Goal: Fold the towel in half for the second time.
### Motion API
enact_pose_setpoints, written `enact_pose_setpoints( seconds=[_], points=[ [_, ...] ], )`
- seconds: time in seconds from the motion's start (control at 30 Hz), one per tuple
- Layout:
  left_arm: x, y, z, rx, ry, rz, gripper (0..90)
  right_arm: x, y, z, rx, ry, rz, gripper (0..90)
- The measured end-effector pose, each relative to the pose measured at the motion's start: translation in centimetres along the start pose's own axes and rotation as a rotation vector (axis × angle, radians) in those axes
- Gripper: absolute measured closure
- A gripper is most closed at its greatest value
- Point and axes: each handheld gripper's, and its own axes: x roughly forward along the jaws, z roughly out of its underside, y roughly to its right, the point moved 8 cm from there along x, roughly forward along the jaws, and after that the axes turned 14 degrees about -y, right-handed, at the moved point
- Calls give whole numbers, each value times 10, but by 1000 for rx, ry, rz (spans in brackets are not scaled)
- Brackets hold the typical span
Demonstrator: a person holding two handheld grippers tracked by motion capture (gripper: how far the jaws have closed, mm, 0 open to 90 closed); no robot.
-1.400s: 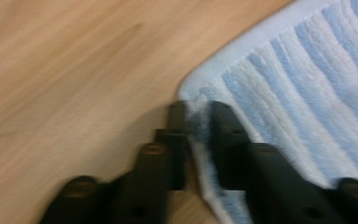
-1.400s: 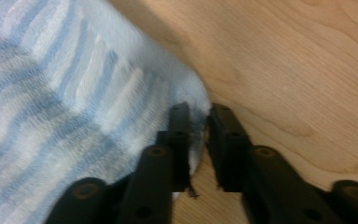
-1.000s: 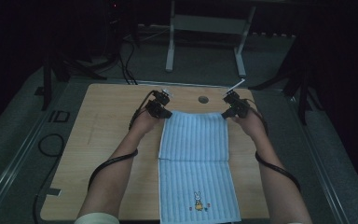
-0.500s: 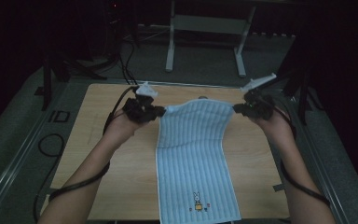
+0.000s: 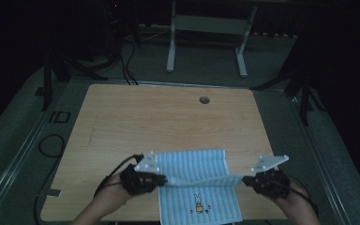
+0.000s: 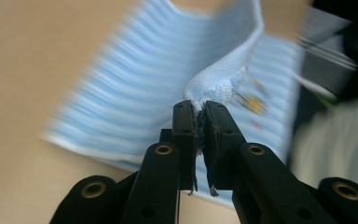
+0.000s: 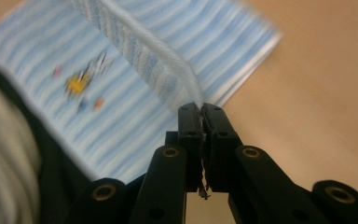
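A light blue striped towel [image 5: 192,165] with a small rabbit picture [image 5: 198,203] lies at the near edge of the wooden table [image 5: 168,122], folded back on itself. Its far edge is stretched taut between both grippers above the near part. My left gripper [image 5: 161,179] is shut on the towel's left corner [image 6: 214,91]. My right gripper [image 5: 244,180] is shut on the right corner [image 7: 186,95]. In the left gripper view the black jaws [image 6: 198,122] pinch bunched blue cloth. The right gripper view has the jaws [image 7: 200,114] closed on a thin white-blue hem, with the rabbit picture [image 7: 81,81] below.
A round cable hole [image 5: 204,100] sits at the table's far middle. Black cables [image 5: 51,145] lie on the floor at the left. A white table frame [image 5: 206,37] stands beyond the far edge. A person's pale clothing [image 7: 4,158] is close behind the near edge.
Both grippers have pulled the towel's far edge from the far side of the table toward the near edge, folding the towel over itself. The hands are now low at the near edge.
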Motion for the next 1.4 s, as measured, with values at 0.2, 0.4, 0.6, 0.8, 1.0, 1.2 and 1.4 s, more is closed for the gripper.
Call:
enact_pose_setpoints(
  seconds=[0.2,0.4,0.6,0.8,1.0,1.2,1.4],
  points=[
    [22,-6,15,-43,-74,35,640,7,-14,11,15,14,-90,687],
    [48,-36,12,-112,-117,-43,537,42,0,-18,25,-14,-73,680],
    [73,-57,9,-161,-98,-58,454,85,8,-36,33,-63,-80,668],
    [93,-72,11,-189,-123,-38,454,109,19,-45,34,-108,-79,661],
    [95,-85,6,-193,-106,-33,458,121,27,-52,48,-132,-71,658],
    [96,-106,-2,-189,-112,-41,463,124,38,-59,67,-139,-71,650],
    [98,-126,-10,-194,-132,-62,463,127,48,-70,80,-141,-77,636]
  ],
)
